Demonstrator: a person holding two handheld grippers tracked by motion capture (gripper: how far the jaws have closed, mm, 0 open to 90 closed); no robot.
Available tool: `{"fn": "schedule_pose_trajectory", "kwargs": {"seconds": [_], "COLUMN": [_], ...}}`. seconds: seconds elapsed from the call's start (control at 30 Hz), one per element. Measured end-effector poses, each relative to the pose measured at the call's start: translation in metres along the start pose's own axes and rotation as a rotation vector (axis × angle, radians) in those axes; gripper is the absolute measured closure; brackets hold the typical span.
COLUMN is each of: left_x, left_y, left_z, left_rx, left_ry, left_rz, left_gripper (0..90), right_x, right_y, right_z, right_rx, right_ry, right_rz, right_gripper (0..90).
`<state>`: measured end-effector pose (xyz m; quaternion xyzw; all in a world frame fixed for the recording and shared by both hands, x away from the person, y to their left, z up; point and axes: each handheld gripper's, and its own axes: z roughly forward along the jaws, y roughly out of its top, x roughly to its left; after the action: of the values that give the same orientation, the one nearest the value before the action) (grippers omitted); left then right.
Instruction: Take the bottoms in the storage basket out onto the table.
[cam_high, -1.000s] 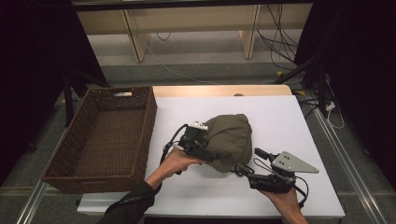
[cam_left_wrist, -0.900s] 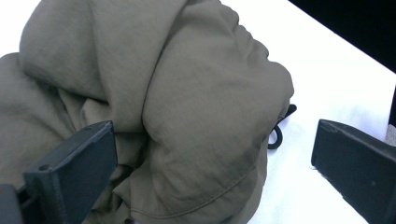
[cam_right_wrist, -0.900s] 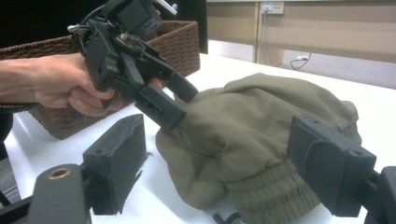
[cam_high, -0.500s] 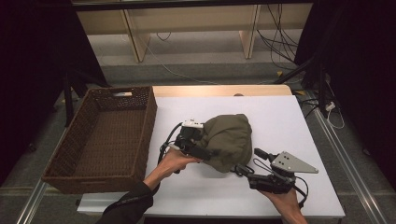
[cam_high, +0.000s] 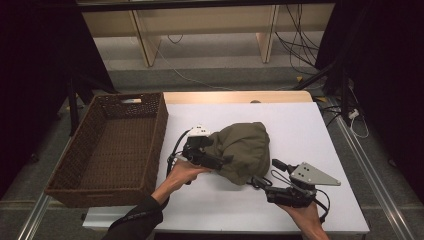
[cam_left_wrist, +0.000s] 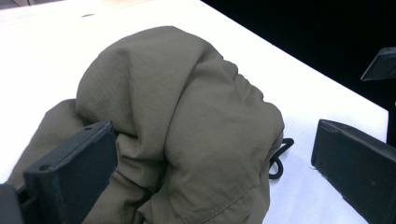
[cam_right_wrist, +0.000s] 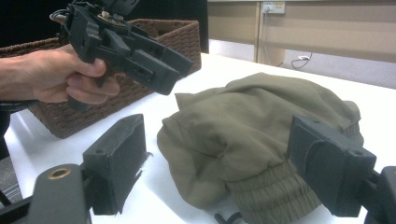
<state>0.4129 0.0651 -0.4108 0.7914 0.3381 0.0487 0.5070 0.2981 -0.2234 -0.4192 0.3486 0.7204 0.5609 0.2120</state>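
1. Left claw, held in the person's left hand, hovers over the near-left side of a crumpled olive-green jacket. Its jaws stand wide apart, straddling the cloth without pinching it; the left gripper view shows a fold of fabric bulging between them.
2. Right claw, in the person's right hand, sits low at the jacket's near edge. Its jaws are also spread wide and grip nothing. In the right gripper view they frame a ribbed cuff, most likely the part it is lined up to take.
3. The jacket lies in a loose heap near the middle of the white counter. A black drawstring loop pokes out from beneath its edge.
4. A brown wicker basket stands just left of the counter, near the left hand, and looks empty inside. It seems placed as the likely place to put the jacket.
5. With one claw on each side of the heap, the pose suggests a two-handed pickup is being prepared, so the bundle lifts without spilling open.
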Motion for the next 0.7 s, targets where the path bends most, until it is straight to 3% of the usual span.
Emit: {"fn": "schedule_pose_trajectory", "kwargs": {"seconds": [0.7], "left_x": [-0.009], "left_y": [-0.002], "left_z": [-0.017], "left_rx": [-0.121], "left_ry": [0.006], "left_rz": [0.044], "left_gripper": [0.0], "right_x": [0.0], "right_y": [0.0], "right_z": [0.0], "right_rx": [0.004], "right_ry": [0.002], "right_rz": [-0.001], "right_gripper": [20.7]}}
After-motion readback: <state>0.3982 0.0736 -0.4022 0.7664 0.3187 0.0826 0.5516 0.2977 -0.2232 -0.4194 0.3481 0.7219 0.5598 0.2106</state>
